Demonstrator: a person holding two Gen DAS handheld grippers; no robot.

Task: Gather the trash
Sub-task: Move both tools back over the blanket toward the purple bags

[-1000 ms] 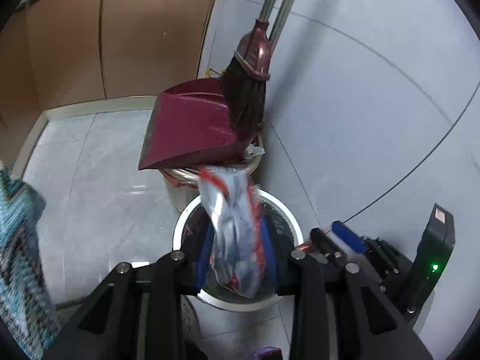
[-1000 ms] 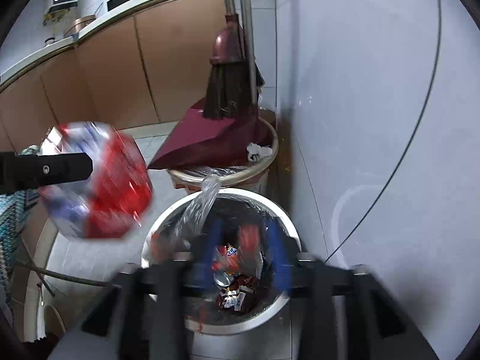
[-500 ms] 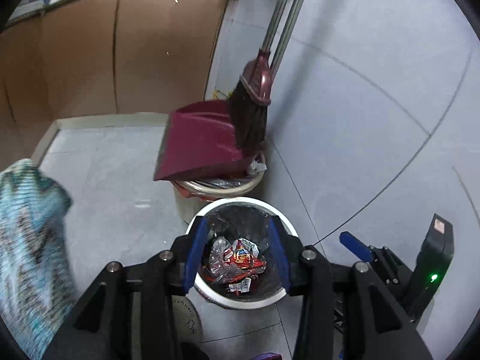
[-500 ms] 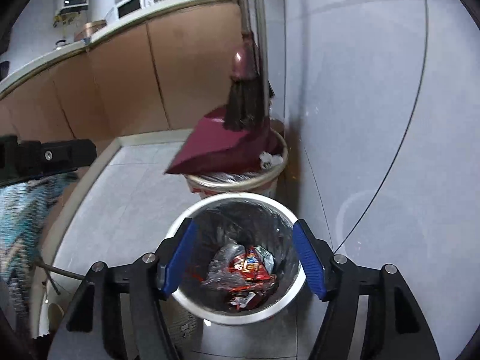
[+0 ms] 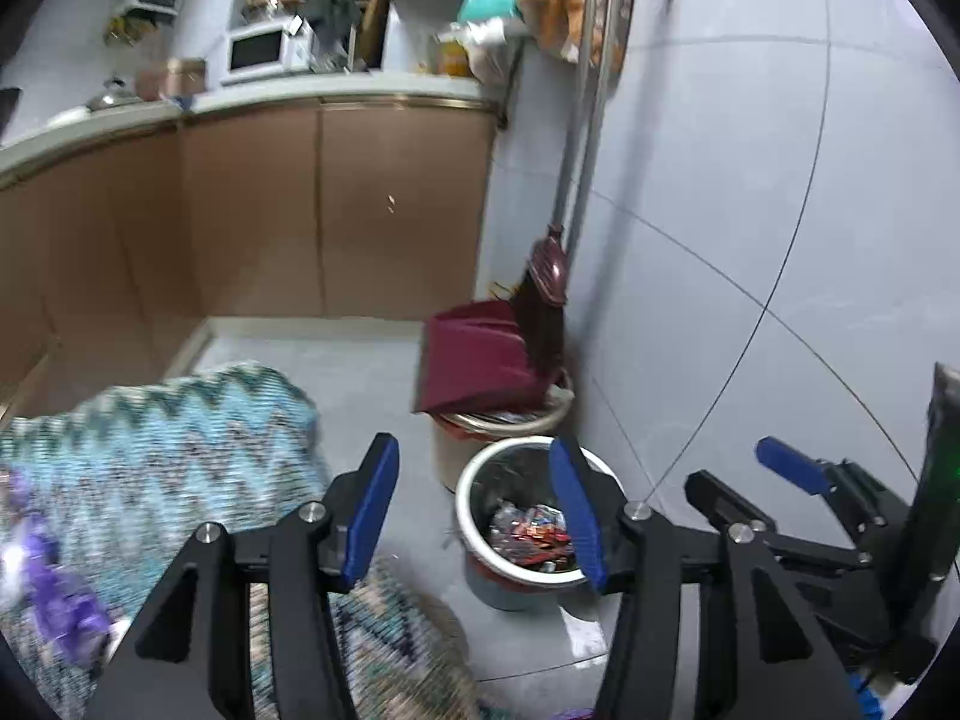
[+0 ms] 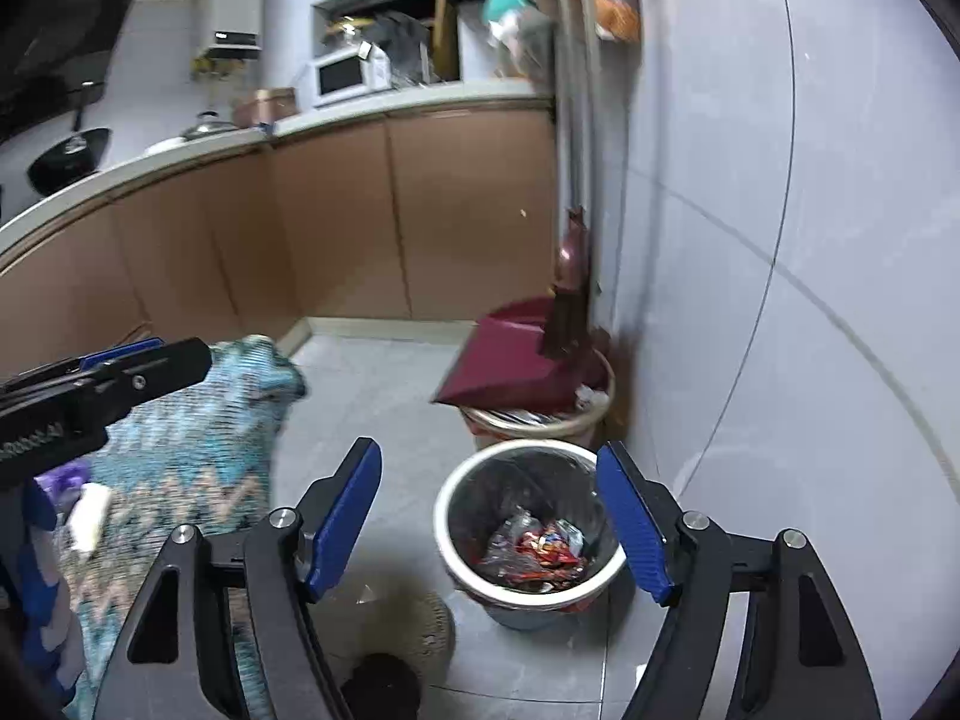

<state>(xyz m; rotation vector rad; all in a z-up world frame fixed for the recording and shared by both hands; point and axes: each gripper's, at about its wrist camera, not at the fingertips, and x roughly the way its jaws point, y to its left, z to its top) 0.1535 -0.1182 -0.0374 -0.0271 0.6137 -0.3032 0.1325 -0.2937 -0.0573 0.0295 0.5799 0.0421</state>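
Note:
A round white-rimmed trash bin [image 5: 474, 483] [image 6: 447, 519] stands on the floor by the wall, with red and silver wrappers [image 5: 531, 531] [image 6: 537, 546] inside. My left gripper [image 5: 477, 516] is open and empty, raised back from the bin. My right gripper [image 6: 489, 525] is open and empty, also above and back from the bin. The right gripper's blue fingertip [image 5: 792, 471] shows at the right of the left wrist view. A purple wrapper [image 5: 60, 606] and a white item [image 6: 90, 516] lie on the zigzag blue cloth [image 5: 156, 450] [image 6: 198, 456] at left.
A second bin [image 5: 543, 414] [image 6: 594, 414] behind holds a maroon dustpan [image 5: 474, 363] [image 6: 516, 366] and a broom [image 5: 546, 294] that leans on the tiled wall. Brown cabinets [image 5: 252, 210] with a cluttered counter run along the back. A round dark object [image 6: 381, 687] lies near the bottom edge.
The left gripper let go of the red and blue wrapper, which now lies in the bin. Both grippers opened, rose and pulled back, so the bin looks smaller and the counter came into view.

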